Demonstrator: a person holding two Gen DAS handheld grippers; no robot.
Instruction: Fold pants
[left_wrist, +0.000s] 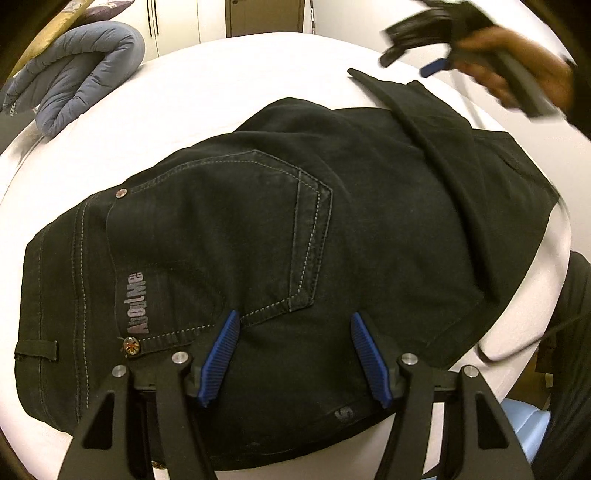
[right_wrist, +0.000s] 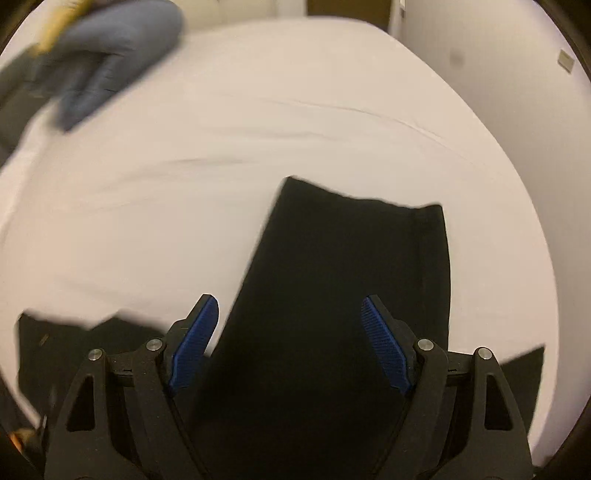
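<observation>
Black pants (left_wrist: 280, 229) lie partly folded on our white bed (left_wrist: 229, 81), back pocket (left_wrist: 236, 236) facing up, one leg (right_wrist: 343, 280) laid across the seat. Our left claw (left_wrist: 291, 358) hovers over the seat, jaws spread, gripping nothing. Our right claw (right_wrist: 290, 343) hangs above the leg, likewise spread and empty. A grey quilt (left_wrist: 85, 70) sits at the far corner.
</observation>
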